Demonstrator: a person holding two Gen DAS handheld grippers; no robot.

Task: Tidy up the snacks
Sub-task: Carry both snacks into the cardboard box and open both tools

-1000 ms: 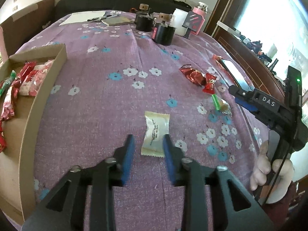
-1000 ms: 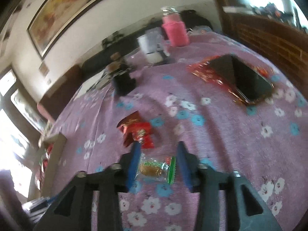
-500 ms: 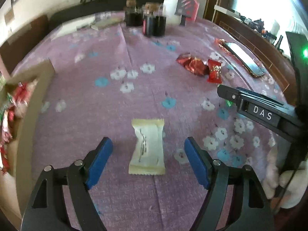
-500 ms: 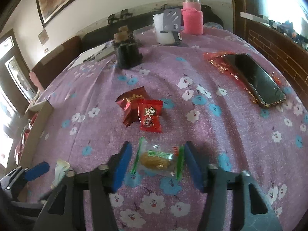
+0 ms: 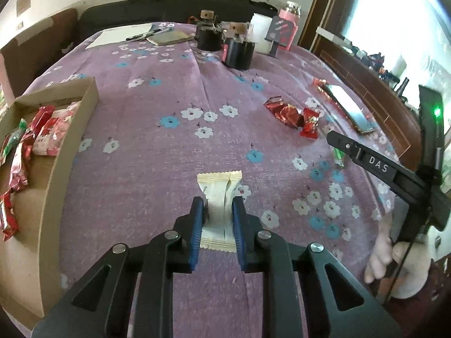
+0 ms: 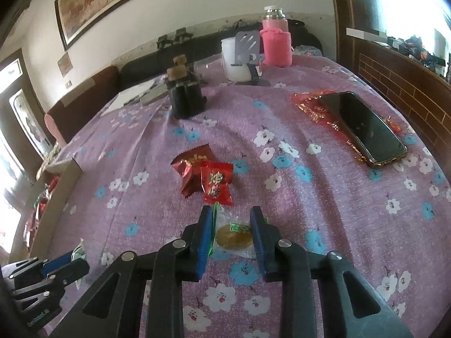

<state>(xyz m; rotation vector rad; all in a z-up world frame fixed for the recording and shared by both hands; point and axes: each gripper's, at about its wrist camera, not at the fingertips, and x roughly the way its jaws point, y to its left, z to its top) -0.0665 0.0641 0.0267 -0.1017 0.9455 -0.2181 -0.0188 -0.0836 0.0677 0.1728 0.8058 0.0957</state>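
Observation:
My left gripper [image 5: 218, 207] is shut on a cream snack packet [image 5: 218, 186] that lies on the purple flowered cloth; its blue pads squeeze the packet's middle. The jaws of my right gripper [image 6: 231, 225] are closing, and their pads press the edges of a clear green-edged cookie packet [image 6: 234, 235]. Just beyond it lie two red snack packets [image 6: 217, 181], also seen from the left wrist [image 5: 284, 112]. A cardboard box [image 5: 70, 146] with several red snacks inside stands at the left. The right gripper's finger [image 5: 366, 163] shows at the right of the left wrist view.
A phone [image 6: 363, 129] rests on a red wrapper at the right. Dark jars [image 6: 186, 95], a white cup [image 6: 235, 56], a pink bottle [image 6: 274, 45] and papers [image 5: 121, 33] stand at the far end. A person's hand [image 5: 394, 253] holds the right gripper.
My left gripper spread wide around the cream packet, then shut on it. The right jaws narrowed onto the cookie packet, and the right view rolled level.

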